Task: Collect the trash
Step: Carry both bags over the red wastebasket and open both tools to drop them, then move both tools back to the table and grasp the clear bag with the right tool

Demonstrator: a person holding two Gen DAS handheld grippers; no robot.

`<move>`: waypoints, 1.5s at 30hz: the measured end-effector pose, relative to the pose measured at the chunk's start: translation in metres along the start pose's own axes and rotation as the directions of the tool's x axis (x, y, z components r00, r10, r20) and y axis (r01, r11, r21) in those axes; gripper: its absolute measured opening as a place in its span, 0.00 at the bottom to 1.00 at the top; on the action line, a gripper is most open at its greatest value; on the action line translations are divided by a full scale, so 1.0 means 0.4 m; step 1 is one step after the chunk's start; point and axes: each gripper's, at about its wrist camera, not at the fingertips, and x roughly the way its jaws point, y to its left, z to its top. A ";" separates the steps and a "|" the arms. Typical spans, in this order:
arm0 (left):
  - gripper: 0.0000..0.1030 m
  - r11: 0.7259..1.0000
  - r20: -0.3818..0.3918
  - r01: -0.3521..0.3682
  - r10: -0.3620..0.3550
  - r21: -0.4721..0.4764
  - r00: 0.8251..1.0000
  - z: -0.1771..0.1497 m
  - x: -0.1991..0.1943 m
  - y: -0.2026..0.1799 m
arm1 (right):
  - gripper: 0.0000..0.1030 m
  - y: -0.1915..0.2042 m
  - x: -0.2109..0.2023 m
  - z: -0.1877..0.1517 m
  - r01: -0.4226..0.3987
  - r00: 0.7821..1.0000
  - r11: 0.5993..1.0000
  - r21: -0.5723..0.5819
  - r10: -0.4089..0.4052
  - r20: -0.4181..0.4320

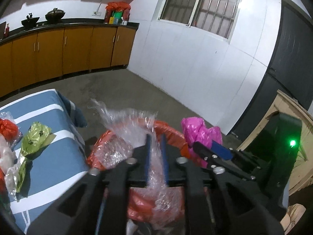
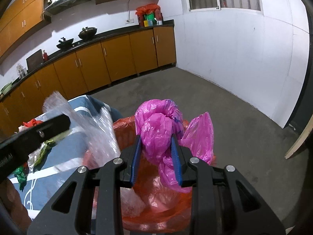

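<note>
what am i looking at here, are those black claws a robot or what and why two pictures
No robot: a person holds a two-finger gripper in each hand, and each gripper carries a wide-angle camera looking along its fingers. So one picture is from the left hand's tool, the other from the right's.

The left gripper has a sheet of clear plastic wrap between its blue pads, which stand a little apart. The right gripper pinches a knotted pink plastic bag. Both hang over a bin lined with an orange bag, where the trash is collected.

On the left is a table with a blue striped cloth. More rubbish lies there: a green foil wrapper and a crumpled red bag.
</note>
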 end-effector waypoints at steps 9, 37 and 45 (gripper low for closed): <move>0.44 0.995 0.013 -0.079 0.080 -0.061 0.997 -0.014 -0.037 0.088 | 0.46 0.002 -0.003 0.003 -0.016 1.000 1.000 -0.024 0.016 0.004; 0.72 0.814 0.160 -0.537 0.573 -0.220 0.804 -0.153 -0.449 0.363 | 0.58 0.277 -0.046 0.000 -0.090 0.990 0.981 -0.172 0.107 0.090; 0.80 0.660 0.131 -0.687 0.743 -0.304 0.656 -0.240 -0.586 0.505 | 0.58 0.440 -0.008 -0.025 -0.173 0.981 0.963 -0.209 0.188 0.054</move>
